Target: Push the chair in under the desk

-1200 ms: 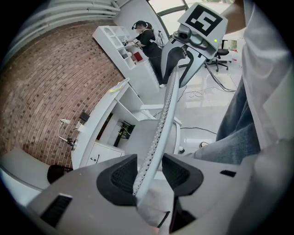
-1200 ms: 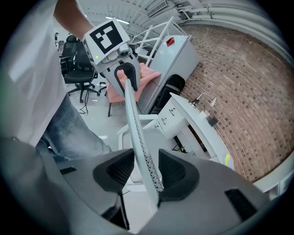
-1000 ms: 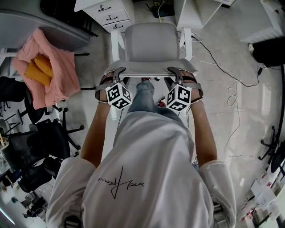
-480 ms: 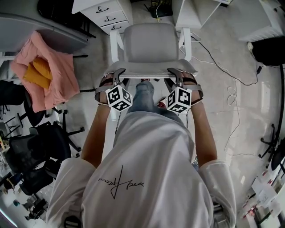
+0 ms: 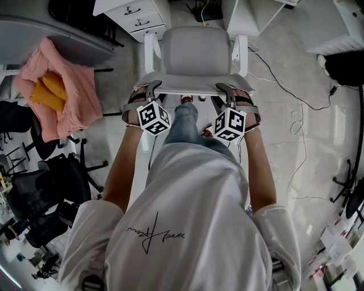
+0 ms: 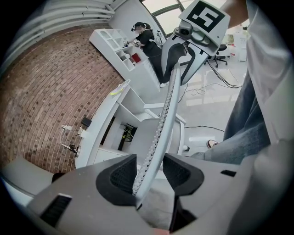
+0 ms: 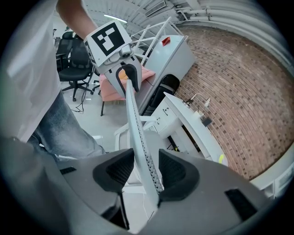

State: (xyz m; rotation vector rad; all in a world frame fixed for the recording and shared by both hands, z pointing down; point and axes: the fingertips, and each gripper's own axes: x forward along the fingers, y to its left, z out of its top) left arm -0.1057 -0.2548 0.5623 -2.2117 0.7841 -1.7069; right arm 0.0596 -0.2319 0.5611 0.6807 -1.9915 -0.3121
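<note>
- Chair (image 5: 196,51): pale grey with white armrests, straight ahead of the person on the glossy floor, seat toward the white desk (image 6: 98,128), backrest (image 5: 193,85) nearest the body.
- Left gripper (image 6: 149,172): straddles the backrest's perforated top edge, jaws apart, edge against one pad with a gap at the other.
- Right gripper (image 7: 146,170): same at the other end, jaws wide, edge between the pads, not pinched.
- Drawer unit (image 5: 133,14): just beyond the seat's left corner.
- Pink cloth (image 5: 62,85) and black office chair (image 5: 45,187): off to the left.
- Cables (image 5: 296,122): on the floor at right.
</note>
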